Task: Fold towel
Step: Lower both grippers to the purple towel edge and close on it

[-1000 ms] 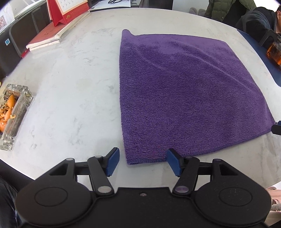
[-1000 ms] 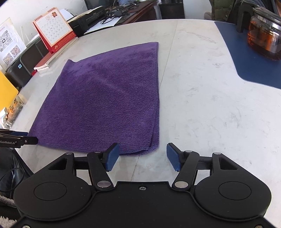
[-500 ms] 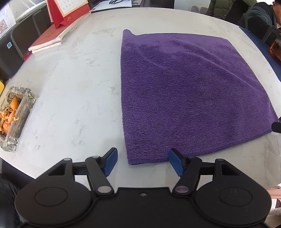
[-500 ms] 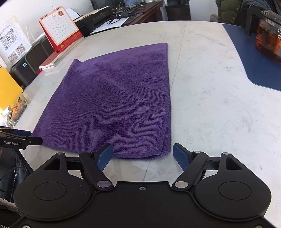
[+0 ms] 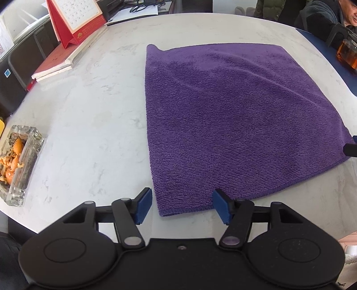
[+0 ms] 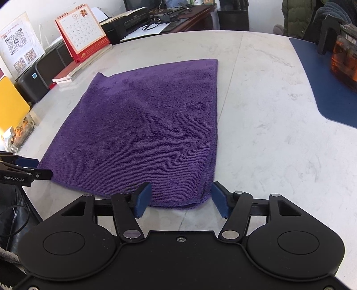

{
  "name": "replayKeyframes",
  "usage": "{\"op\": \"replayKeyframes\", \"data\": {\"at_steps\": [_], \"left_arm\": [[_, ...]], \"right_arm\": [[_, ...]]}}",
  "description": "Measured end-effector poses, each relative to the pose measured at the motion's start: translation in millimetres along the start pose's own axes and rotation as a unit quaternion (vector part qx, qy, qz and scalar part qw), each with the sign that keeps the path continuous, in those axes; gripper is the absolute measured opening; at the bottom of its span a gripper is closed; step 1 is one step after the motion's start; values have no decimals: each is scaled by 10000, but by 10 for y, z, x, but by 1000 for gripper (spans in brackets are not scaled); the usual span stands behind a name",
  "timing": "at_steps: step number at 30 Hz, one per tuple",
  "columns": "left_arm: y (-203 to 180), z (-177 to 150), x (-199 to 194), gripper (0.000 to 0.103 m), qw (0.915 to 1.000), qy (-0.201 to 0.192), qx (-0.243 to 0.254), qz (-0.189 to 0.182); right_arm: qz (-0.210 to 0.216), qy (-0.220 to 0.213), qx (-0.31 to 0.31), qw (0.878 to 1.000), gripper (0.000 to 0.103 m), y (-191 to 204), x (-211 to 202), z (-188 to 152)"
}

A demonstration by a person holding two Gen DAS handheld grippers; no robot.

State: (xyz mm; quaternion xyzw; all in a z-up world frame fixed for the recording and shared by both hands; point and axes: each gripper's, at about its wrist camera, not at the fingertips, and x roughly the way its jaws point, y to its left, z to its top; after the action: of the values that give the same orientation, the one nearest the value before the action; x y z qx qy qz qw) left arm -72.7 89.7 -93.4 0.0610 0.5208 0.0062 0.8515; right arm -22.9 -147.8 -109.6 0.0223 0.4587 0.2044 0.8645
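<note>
Right wrist view: towel seen doubled on worktop; next fold pending; right tool closing, unclamped, around 6 o'clock corner; left tool likewise

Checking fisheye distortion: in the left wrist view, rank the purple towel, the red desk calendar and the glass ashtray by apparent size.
1. purple towel, by far largest.
2. red desk calendar and glass ashtray look similar; the ashtray lies nearer the camera, so I won't rank them.

Purple towel lying flat on the table

It fills the centre and right of the left wrist frame, already doubled over, its two layers showing at the lower-right edge in the right wrist frame; faint creases cross it.
</note>
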Motion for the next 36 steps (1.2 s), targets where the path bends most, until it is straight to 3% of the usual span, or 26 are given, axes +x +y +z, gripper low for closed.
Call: {"op": "replayKeyframes", "data": {"at_steps": [6,8,11,14,16,23,31,36], "left_arm": [[8,-28,-19,31,9996,-96,-59,-257],[30,-27,-22,20,9994,-112,-76,-321],[62,-24,-23,13,9992,-111,-120,-360],[110,-21,-22,11,9988,-110,-184,-436],[131,-24,-27,10,9986,-122,-190,-479],[211,-31,-67,15,9988,-45,-236,-430],[332,-51,-35,26,9991,118,-277,-300],[357,-32,-18,26,9987,152,-305,-381]], "right_arm": [[-107,1,-211,9997,40,25,11,4],[-122,-2,-248,9996,29,18,11,8],[-96,-2,-220,9997,16,-20,4,11],[-52,-12,-172,9998,16,-47,0,6],[-43,-3,-177,9998,10,-52,3,9],[-37,51,-137,9999,10,-56,17,34],[-52,93,-100,9999,10,-73,16,41],[-63,104,-87,9999,10,-66,19,45]]}}
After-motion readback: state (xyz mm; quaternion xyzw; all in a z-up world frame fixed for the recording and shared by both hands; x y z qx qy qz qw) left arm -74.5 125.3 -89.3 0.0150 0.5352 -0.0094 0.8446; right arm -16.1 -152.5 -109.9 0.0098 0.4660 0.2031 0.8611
